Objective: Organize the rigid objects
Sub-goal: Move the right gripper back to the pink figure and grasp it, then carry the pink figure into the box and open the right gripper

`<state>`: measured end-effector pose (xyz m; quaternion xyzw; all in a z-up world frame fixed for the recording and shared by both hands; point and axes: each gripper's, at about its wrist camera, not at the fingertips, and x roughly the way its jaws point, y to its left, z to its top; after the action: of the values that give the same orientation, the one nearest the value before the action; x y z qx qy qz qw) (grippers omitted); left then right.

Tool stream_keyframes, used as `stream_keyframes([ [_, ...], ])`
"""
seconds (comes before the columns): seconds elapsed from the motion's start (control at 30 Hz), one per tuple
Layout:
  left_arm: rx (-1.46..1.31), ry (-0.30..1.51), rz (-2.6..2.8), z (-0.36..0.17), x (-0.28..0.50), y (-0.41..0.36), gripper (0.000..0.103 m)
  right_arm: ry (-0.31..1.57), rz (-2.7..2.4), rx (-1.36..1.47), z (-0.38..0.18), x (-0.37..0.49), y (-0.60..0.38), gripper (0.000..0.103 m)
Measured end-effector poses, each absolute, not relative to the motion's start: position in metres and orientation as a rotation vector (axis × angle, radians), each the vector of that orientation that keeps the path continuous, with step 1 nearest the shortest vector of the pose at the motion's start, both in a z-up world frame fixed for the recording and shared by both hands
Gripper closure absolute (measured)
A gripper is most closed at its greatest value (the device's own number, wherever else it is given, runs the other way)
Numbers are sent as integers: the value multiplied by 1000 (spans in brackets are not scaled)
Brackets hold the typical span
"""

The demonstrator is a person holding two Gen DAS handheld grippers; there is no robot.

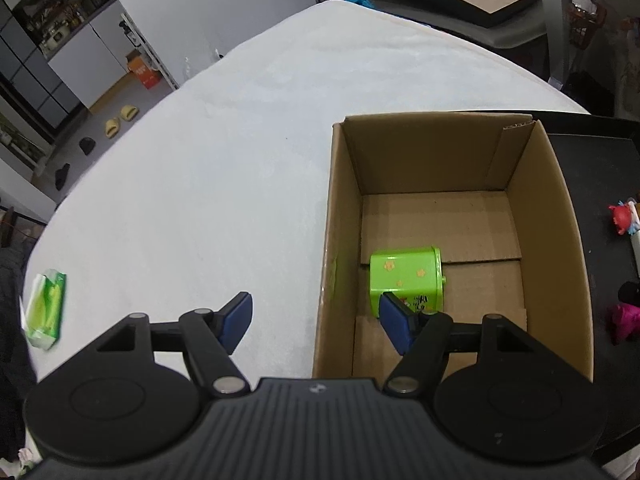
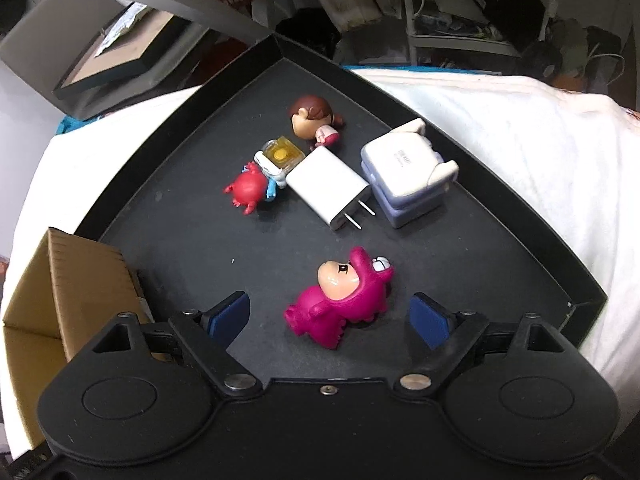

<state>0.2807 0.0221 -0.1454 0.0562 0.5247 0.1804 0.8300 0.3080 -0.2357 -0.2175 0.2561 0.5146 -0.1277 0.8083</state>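
One item is in the box (image 1: 532, 216) so far: the green tin (image 1: 404, 278), lying on its side on the cardboard floor. The left claw (image 1: 316, 320) hangs over the box's near left wall with its pads wide apart and nothing between them; the tin sits just ahead of its right pad, apart from the other, so it counts as dropped off, not held.

Six items are left, by my count, all on the black tray (image 2: 500, 264). The right claw (image 2: 330, 318) hovers low over the tray, jaws spread and gripping nothing. The pink figure (image 2: 344, 300) lies on its side right between the pads, with a gap to each. It looks like the next pick, though the grip is not yet made.

Further ahead of that claw lie the white plug (image 2: 328, 184) and the pale case (image 2: 404, 172), side by side. Ahead and to the left are the red figure (image 2: 248, 190), the small yellow-topped piece (image 2: 282, 154) and, farthest, the brown-haired doll (image 2: 314, 120). The box corner sits at the claw's near left.

The job seems barely begun.
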Motion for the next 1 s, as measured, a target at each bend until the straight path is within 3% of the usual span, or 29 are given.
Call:
stream_keyframes([
  [0.07,119,1114,385,-145,282,20,34,1105,-274,529,-223,312,-236,24],
  [0.1,122,1115,382,-145,282,18,34,1108,-264,537,-226,314,-237,42],
  [0.13,126,1116,382,-145,283,16,34,1116,-247,557,-230,315,-239,44],
  [1.0,0,1093,253,-130,278,20,35,850,-99,580,-163,304,-241,45],
])
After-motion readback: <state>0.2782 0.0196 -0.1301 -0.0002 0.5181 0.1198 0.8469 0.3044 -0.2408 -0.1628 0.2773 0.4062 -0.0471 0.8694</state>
